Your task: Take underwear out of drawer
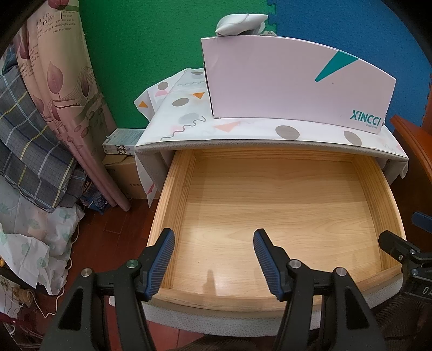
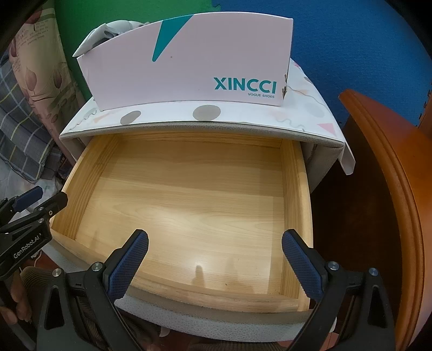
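Note:
The wooden drawer stands pulled out of a small cabinet, and its bottom shows bare wood with nothing lying in it. A grey folded cloth pokes out of the top of a white XINCCI shoe box on the cabinet top. My left gripper hovers open over the drawer's front left part, nothing between its fingers. My right gripper is open over the drawer's front edge, also holding nothing. Each gripper shows at the edge of the other's view.
The cabinet top carries a patterned white cover. Left of the cabinet lie piled fabrics, a rolled mat and cardboard boxes on the floor. An orange-brown wooden furniture edge stands close on the right.

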Motion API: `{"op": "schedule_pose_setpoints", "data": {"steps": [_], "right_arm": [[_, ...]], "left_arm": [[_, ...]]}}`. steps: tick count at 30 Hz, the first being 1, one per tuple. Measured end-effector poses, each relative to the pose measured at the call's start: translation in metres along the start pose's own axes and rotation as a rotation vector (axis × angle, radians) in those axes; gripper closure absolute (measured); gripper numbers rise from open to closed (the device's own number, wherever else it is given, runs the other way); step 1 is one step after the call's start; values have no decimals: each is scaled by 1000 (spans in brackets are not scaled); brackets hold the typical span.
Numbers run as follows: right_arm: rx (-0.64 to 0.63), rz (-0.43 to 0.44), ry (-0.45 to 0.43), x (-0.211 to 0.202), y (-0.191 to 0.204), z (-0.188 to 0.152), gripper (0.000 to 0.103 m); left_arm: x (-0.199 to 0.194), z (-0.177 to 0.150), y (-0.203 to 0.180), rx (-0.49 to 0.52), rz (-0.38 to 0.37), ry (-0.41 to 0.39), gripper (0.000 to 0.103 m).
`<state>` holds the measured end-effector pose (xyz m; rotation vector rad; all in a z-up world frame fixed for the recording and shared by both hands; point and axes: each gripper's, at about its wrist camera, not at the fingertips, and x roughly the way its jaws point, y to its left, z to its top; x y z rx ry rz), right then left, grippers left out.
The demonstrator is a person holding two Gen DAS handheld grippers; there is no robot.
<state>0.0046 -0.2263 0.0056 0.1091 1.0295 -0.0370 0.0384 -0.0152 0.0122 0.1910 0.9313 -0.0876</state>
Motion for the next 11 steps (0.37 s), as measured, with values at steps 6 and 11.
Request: {"op": "schedule_pose_setpoints", "data": {"steps": [6,11], "right_arm": [[0,0,2,1,-1,0,5],[0,-1,2,1,0,0,5]], "left_arm": [[-1,0,0,-4,-6,-6,41],[-2,-1,1,-5,-6,-7,41]]}}
